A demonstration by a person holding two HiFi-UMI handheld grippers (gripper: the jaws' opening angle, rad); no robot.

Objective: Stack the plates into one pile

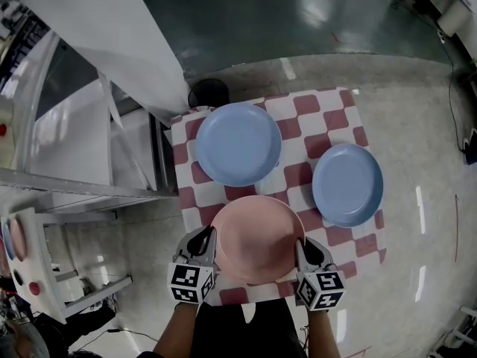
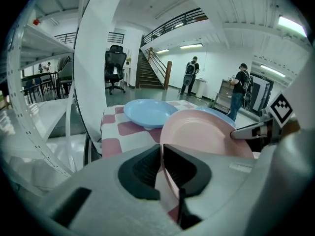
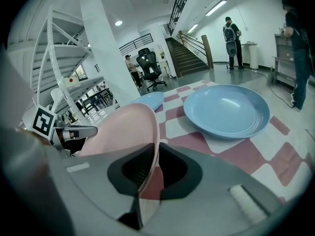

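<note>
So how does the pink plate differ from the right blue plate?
The pink plate is pink, the right blue plate pale blue. The pink plate is clamped at its rim by the left gripper and right gripper; the right blue plate lies untouched on the checked cloth. Both are round, plain and shallow.

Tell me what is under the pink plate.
Checked cloth shows below the pink plate, whose rims the left gripper and right gripper clamp. Anything beneath its middle is covered.
</note>
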